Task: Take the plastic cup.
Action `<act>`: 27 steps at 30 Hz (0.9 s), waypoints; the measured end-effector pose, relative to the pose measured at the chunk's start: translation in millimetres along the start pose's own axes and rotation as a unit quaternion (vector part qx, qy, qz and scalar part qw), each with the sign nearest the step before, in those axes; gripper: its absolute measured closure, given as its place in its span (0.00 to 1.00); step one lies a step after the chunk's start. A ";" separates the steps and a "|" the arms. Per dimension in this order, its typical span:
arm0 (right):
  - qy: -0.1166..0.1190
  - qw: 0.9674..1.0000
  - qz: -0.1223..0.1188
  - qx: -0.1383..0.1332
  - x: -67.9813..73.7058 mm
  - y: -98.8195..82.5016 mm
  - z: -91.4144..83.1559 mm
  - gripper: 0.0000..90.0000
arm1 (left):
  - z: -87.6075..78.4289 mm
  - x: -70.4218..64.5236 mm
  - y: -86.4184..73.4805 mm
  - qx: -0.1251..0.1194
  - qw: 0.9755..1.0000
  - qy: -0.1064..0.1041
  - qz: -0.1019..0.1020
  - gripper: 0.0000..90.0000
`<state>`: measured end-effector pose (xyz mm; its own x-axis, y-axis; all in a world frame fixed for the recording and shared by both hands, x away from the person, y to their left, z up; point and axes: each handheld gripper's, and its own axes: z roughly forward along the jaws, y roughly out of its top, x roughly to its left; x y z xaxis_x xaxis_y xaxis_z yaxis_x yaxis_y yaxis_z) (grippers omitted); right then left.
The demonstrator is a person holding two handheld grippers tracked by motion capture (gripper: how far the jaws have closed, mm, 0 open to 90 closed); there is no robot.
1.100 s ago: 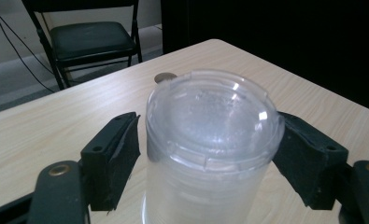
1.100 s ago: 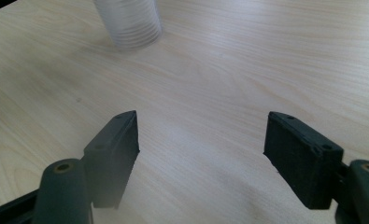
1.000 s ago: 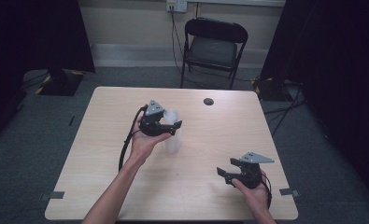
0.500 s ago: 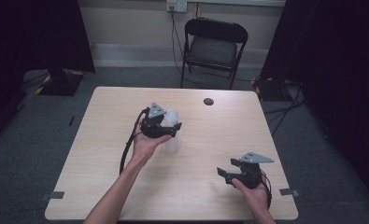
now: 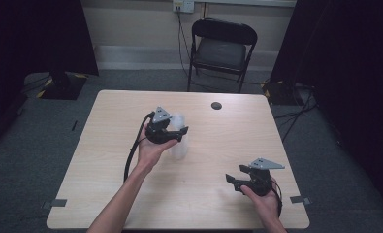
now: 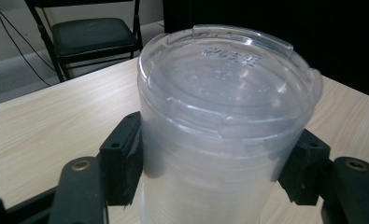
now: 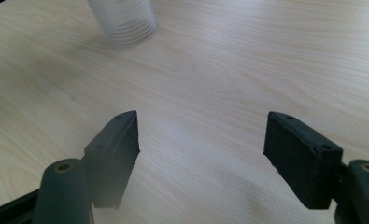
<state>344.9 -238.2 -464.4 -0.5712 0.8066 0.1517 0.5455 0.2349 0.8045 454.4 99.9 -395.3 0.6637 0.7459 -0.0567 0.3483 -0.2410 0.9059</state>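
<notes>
The clear plastic container [image 6: 224, 126] is tough to read properly: from the high view it's just a pale blur near the middle of the table [image 5: 106, 145], half behind the left gripper [image 5: 172, 133], and in the left gripper view its bottom is cut off by the frame edge. There's raised lettering moulded into the lid [image 6: 229, 70], but it's clear on clear and I can't make out a single word. The container stands upright with the lid on, and the left gripper has its two black jaws pressed against opposite sides of it, pinching it around the middle. In the right gripper view you just get the ribbed lower part of the container at the top edge, the rest chopped off. The right gripper [image 5: 242, 180] sits near the front right corner of the table, well apart from the container, with its jaws spread wide over bare wood. The table is light wood-grain laminate. There's a small dark round thing [image 5: 216, 105] near the far edge, too small to tell what it is. Beyond the table there's a black folding chair [image 5: 223, 46] against a pale wall, grey carpet [image 5: 43, 145], dark curtains [image 5: 34, 34] on both sides, a wall outlet [image 5: 183, 5] with cables hanging down, and bits of tape on the floor.
</notes>
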 end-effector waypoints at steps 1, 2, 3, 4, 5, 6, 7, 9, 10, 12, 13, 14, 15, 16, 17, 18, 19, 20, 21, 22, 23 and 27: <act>0.000 1.000 0.001 0.001 0.0 0.0 0.0 0.29 | -0.8 0.0 0.6 0.000 1.000 0.001 0.001 0.38; 0.000 1.000 0.000 0.001 0.0 0.0 0.2 0.29 | -1.1 -0.2 0.9 -0.001 1.000 0.001 0.000 0.38; 0.000 1.000 0.000 0.001 0.0 -0.1 0.3 0.29 | -1.8 0.0 1.5 -0.001 1.000 0.000 0.002 0.38; 0.000 1.000 0.000 0.001 -0.1 -0.1 0.4 0.29 | -2.0 -0.4 2.1 -0.002 1.000 0.000 0.001 0.38; 0.000 1.000 0.000 0.000 0.0 -0.1 0.6 0.29 | -3.0 -0.4 3.1 -0.002 1.000 0.001 0.002 0.38; 0.001 1.000 0.000 0.000 0.2 0.0 0.8 0.29 | -3.7 -1.0 4.0 -0.003 1.000 0.001 0.001 0.38; 0.001 1.000 -0.001 0.001 0.3 0.0 0.8 0.29 | -4.1 -1.0 4.6 -0.004 1.000 0.001 0.003 0.38; 0.001 1.000 -0.001 0.001 0.5 0.1 0.7 0.29 | -5.5 -2.2 6.6 -0.008 1.000 -0.001 0.002 0.38; 0.001 1.000 -0.001 0.001 0.5 0.1 0.6 0.29 | -6.1 -2.3 7.3 -0.008 1.000 -0.001 0.005 0.38; 0.000 1.000 -0.001 0.001 0.2 0.0 0.6 0.29 | -6.6 -2.5 8.8 -0.009 1.000 -0.001 0.006 0.38; 0.001 1.000 0.000 0.001 0.0 -0.1 0.8 0.29 | -6.8 -2.5 9.3 -0.010 1.000 -0.001 0.006 0.38; 0.001 1.000 0.001 0.001 -0.1 -0.1 0.9 0.29 | -7.2 -2.9 10.0 -0.011 1.000 -0.001 0.003 0.38; 0.001 1.000 0.000 0.001 -0.1 0.0 1.0 0.29 | -7.8 -2.8 11.0 -0.013 1.000 -0.002 0.004 0.38; 0.002 1.000 -0.001 0.002 0.1 0.0 1.1 0.29 | -8.1 -3.2 11.6 -0.016 1.000 -0.002 0.003 0.38; 0.002 1.000 -0.001 0.002 0.2 0.0 1.3 0.29 | -8.5 -3.1 12.1 -0.017 1.000 -0.003 0.006 0.38; 0.002 1.000 -0.001 0.002 0.4 0.0 1.3 0.29 | -8.6 -3.3 12.2 -0.018 1.000 -0.003 0.004 0.39; 0.002 1.000 -0.001 0.002 0.5 0.0 1.4 0.29 | -8.8 -3.2 12.2 -0.018 1.000 -0.003 0.003 0.39; 0.002 1.000 -0.002 0.002 0.5 0.1 1.4 0.29 | -9.1 -2.9 12.2 -0.018 1.000 -0.001 0.001 0.39; 0.001 1.000 -0.001 0.002 0.5 0.1 1.3 0.29 | -9.6 -2.0 12.3 -0.019 1.000 -0.002 -0.002 0.39; 0.002 1.000 -0.001 0.002 0.3 0.0 1.4 0.29 | -9.9 -1.3 12.4 -0.021 1.000 -0.002 -0.002 0.39; 0.001 1.000 -0.001 0.002 0.3 0.0 1.3 0.29 | -10.4 -1.3 12.4 -0.022 1.000 -0.001 -0.006 0.39; 0.001 1.000 0.000 0.002 0.2 0.1 1.1 0.29 | -12.9 -0.3 13.8 -0.026 1.000 -0.001 -0.006 0.40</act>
<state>345.5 -237.3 -465.0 -0.5730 0.8052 0.1524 0.5468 0.2372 0.8029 450.5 104.4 -377.3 0.6602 0.7479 -0.0691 0.3215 -0.1983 0.9259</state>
